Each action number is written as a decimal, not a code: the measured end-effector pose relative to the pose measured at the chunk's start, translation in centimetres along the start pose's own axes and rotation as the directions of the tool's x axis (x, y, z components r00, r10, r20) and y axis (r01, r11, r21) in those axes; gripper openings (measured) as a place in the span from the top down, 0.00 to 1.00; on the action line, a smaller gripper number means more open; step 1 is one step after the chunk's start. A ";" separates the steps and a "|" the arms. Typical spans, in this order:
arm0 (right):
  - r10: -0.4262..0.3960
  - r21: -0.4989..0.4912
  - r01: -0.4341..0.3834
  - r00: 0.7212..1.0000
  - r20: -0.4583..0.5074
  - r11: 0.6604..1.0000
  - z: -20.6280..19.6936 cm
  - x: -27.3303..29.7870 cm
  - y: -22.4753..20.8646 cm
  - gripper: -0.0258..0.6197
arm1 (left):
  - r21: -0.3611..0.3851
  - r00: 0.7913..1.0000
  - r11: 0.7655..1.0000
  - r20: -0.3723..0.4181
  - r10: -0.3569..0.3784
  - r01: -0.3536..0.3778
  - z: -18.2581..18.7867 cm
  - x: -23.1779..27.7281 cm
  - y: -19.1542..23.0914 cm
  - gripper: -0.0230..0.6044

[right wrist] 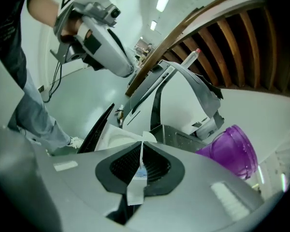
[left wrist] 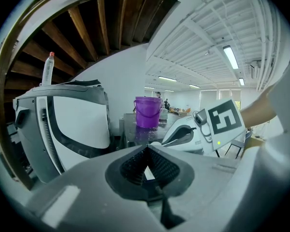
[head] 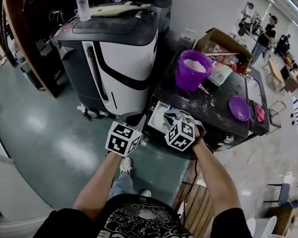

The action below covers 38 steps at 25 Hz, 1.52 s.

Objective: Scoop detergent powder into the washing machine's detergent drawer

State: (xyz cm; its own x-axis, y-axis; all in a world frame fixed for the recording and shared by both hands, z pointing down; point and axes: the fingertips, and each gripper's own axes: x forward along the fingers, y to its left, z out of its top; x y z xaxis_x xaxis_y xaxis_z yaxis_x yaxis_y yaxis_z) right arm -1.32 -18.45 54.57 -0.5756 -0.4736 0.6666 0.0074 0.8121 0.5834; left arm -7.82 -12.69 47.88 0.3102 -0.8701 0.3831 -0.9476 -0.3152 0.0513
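Observation:
A purple bucket (head: 192, 69) holding pale powder stands on a black, powder-dusted top (head: 216, 103). It also shows in the left gripper view (left wrist: 147, 111) and the right gripper view (right wrist: 232, 151). A white open drawer (head: 156, 114) sticks out at the front left of that top. My right gripper (head: 173, 117) is over the drawer's right side, shut on a thin white scoop handle (right wrist: 137, 187). My left gripper (head: 134, 118) hangs just left of the drawer, shut, with nothing seen between its pads (left wrist: 135, 163).
A large black-and-white machine (head: 124, 53) with a plastic bottle (head: 83, 4) on top stands left of the black top. A purple lid (head: 238, 108) lies at the top's right end. An open cardboard box (head: 223, 41) sits behind it. People (head: 264, 36) stand far back right.

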 end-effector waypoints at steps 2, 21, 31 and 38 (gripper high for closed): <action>0.009 0.090 -0.010 1.000 0.012 0.996 0.1 -0.4 -0.5 0.91 | 0.004 1.000 1.000 0.000 -0.004 0.004 0.3 0.1 0.0 0.96; -0.186 0.660 0.074 0.977 0.101 0.747 -1.5 -7.0 -8.4 0.91 | 0.050 0.999 0.997 0.008 -0.053 0.053 5.9 4.1 -0.1 0.96; -0.366 0.831 0.161 0.929 0.055 0.532 -3.7 -10.6 -13.4 0.91 | 0.092 0.995 0.990 0.008 -0.104 0.102 9.8 6.8 1.2 0.96; -0.490 0.896 0.243 0.871 -0.033 0.372 -5.9 -13.2 -15.7 0.91 | 0.111 0.991 0.985 0.015 -0.136 0.134 12.1 8.8 2.1 0.96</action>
State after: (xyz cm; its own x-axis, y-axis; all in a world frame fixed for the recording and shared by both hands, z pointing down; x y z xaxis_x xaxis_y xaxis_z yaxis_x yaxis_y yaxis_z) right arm 11.00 -26.98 39.29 -0.4777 -0.8221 0.3098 -0.8699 0.4918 -0.0365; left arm -6.19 -25.62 40.16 0.4377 -0.8244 0.3588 -0.8831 -0.4691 -0.0008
